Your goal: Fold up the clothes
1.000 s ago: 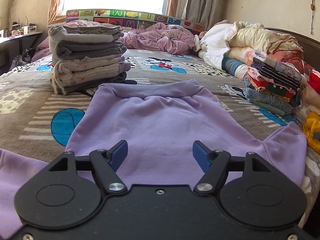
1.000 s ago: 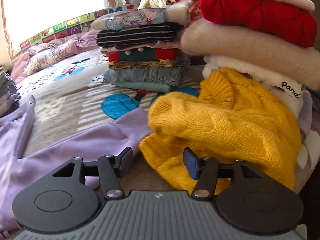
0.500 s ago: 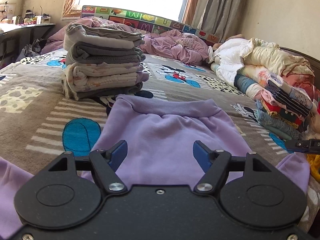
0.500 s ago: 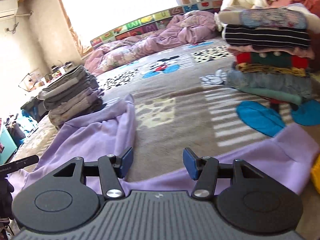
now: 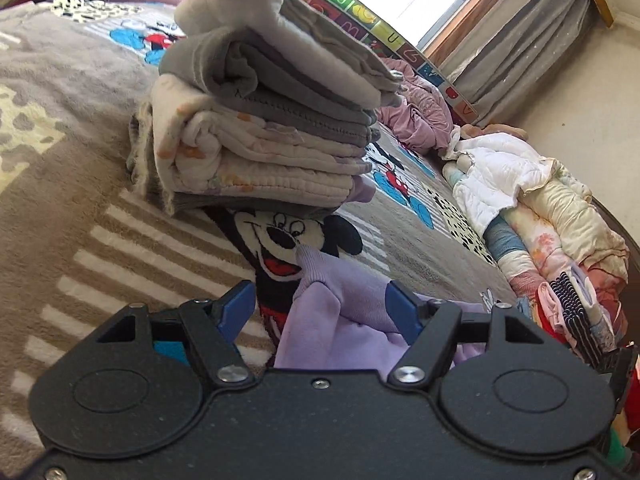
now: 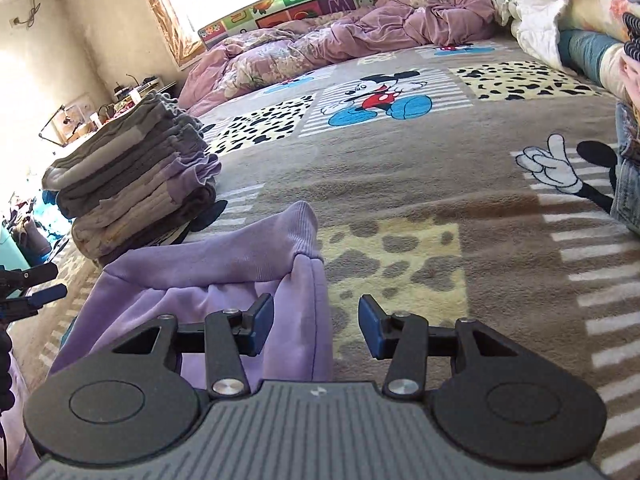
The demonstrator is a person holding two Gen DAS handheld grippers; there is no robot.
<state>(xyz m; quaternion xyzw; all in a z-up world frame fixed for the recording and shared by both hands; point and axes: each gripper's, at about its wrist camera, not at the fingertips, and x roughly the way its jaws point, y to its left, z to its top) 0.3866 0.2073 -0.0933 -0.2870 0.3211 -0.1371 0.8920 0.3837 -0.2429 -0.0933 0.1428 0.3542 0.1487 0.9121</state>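
A lilac sweatshirt (image 5: pixel 344 320) lies on the cartoon-print blanket (image 5: pixel 100 208). One corner of its ribbed hem stands bunched up between the fingers of my left gripper (image 5: pixel 318 296), which is open; the pads are clear of the cloth. In the right wrist view the other hem corner of the sweatshirt (image 6: pixel 224 264) rises just ahead of my right gripper (image 6: pixel 316 308). Its jaws are closing, the cloth's edge lies by the left pad, and the right pad hangs over bare blanket. My left gripper (image 6: pixel 32 292) also shows at that view's left edge.
A stack of folded grey and cream clothes (image 5: pixel 272 128) stands just beyond the sweatshirt, also the stack (image 6: pixel 132 184) at left. A heap of mixed garments (image 5: pixel 552 240) lines the right side. A crumpled mauve quilt (image 6: pixel 340 36) lies at the bed's far end.
Both grippers have swept across the bed to the sweatshirt's hem corners. The left view has rolled and closed in on the folded stack. The right jaws stand narrower; the hem is now rumpled.
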